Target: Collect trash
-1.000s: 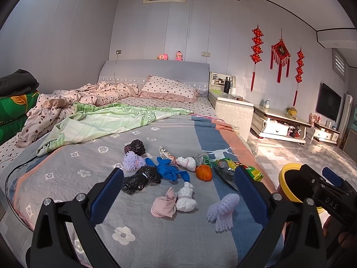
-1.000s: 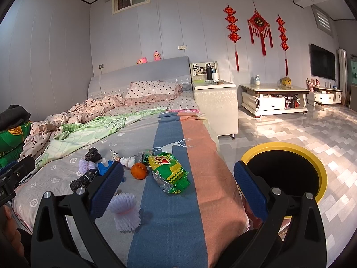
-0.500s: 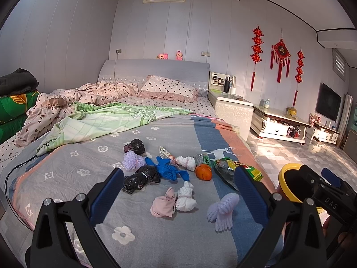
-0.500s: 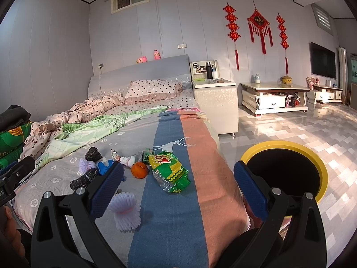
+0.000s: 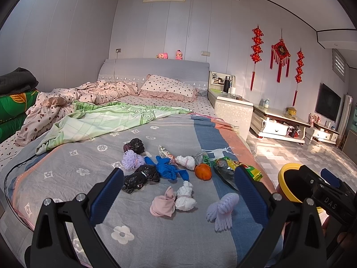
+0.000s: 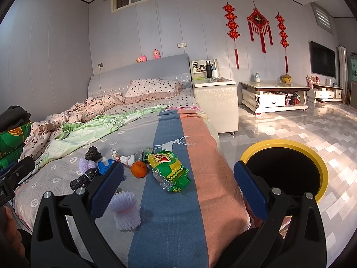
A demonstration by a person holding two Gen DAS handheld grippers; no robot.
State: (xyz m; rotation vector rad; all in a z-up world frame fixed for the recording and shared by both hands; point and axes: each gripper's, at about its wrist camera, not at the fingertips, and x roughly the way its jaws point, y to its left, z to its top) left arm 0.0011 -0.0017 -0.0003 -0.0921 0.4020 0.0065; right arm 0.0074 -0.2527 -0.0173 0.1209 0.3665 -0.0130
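Several pieces of trash lie on the grey bedspread (image 5: 67, 178): a pink wad (image 5: 162, 204), white wads (image 5: 185, 195), a white foam net (image 5: 222, 207), an orange (image 5: 203, 171), a blue glove (image 5: 166, 167), black bags (image 5: 139, 178), a green snack bag (image 6: 168, 169). My left gripper (image 5: 178, 195) is open and empty above the near trash. My right gripper (image 6: 178, 195) is open and empty over the bed's foot. The black bin with a yellow rim (image 6: 285, 169) stands on the floor to the right.
A rumpled green blanket (image 5: 100, 122) and pink quilt (image 5: 89, 93) lie at the bed's far left. A white nightstand (image 6: 214, 102) and low cabinets (image 6: 274, 96) line the far wall. Tiled floor (image 6: 290, 125) lies right of the bed.
Both views have shifted very slightly; both grippers stay open and empty. The trash has not moved.
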